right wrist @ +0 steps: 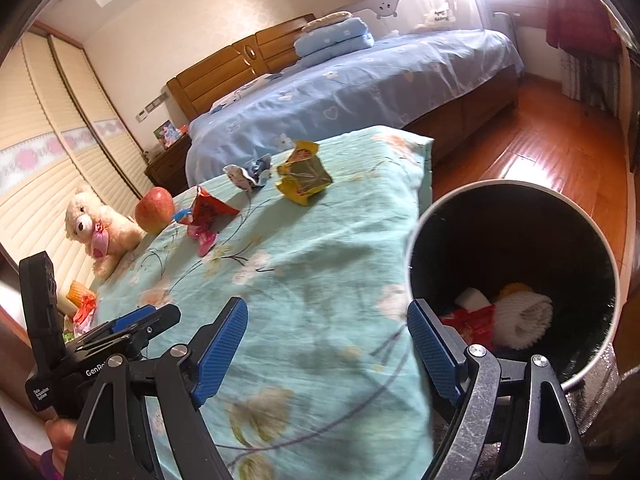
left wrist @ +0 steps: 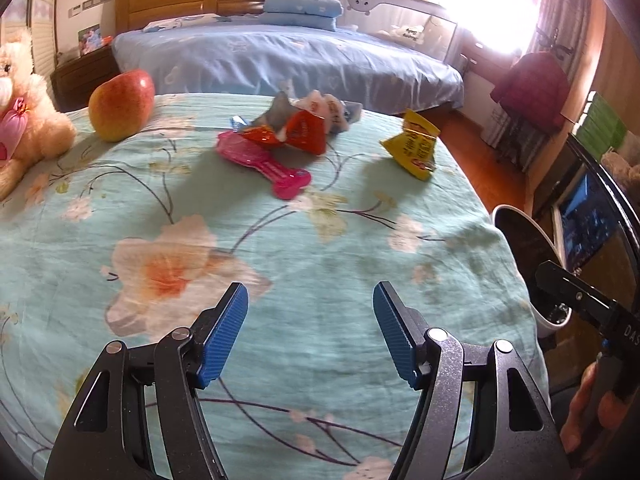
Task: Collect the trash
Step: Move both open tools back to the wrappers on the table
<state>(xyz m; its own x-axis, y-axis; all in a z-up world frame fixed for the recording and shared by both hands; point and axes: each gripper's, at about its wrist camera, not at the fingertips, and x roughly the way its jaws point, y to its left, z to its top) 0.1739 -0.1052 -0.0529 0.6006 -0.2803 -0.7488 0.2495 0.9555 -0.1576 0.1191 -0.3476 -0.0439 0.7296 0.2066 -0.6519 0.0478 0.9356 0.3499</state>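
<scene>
Beside the floral table's edge (right wrist: pixel 420 200), bin (right wrist: pixel 416 248) touching the cloth, both grippers, left (left wrist: pixel 310 334) and right (right wrist: pixel 326 350), spread and empty, yellow wrapper (left wrist: pixel 412 146) near that edge, bare cloth between.

Wrappers (left wrist: pixel 294 132) on the table (left wrist: pixel 280 248), apple (left wrist: pixel 121 105) left, bin (right wrist: pixel 516 276) right.

Left gripper (left wrist: pixel 310 300): jaws apart, nothing between the blue pads, angled downward. Right gripper (right wrist: pixel 326 316): jaws set wider, likewise empty and angled downward. A hand (left wrist: pixel 588 412) grips the right gripper's handle.
</scene>
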